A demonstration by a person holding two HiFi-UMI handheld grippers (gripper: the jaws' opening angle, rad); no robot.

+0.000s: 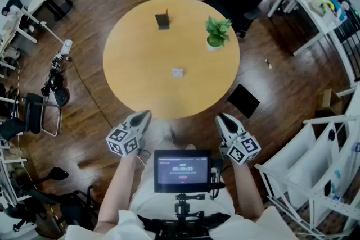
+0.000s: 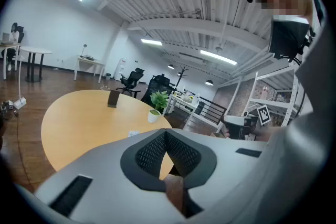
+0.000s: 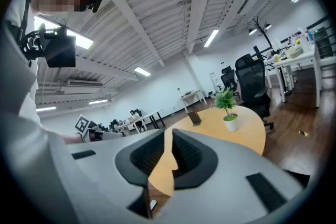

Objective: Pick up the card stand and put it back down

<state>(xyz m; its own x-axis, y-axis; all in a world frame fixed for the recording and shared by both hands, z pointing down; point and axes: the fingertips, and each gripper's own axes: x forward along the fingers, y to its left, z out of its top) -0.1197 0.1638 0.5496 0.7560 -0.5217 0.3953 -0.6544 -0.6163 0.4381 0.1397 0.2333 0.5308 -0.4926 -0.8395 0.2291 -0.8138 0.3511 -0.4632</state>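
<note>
Two empty grippers at near edge of round table (image 1: 140, 64): left gripper (image 1: 145, 116) jaws together, right gripper (image 1: 221, 118) jaws slightly apart; card stand (image 1: 162, 20) standing on far side, untouched.

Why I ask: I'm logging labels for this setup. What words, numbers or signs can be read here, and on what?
Nothing can be read outright.
Chest-mounted screen: digits and small print, too blurred to read.
White card on the round table: too small to read.
Card stand: no legible print.
Cubes on the left gripper and right gripper: square marker patterns, no letters.
</note>
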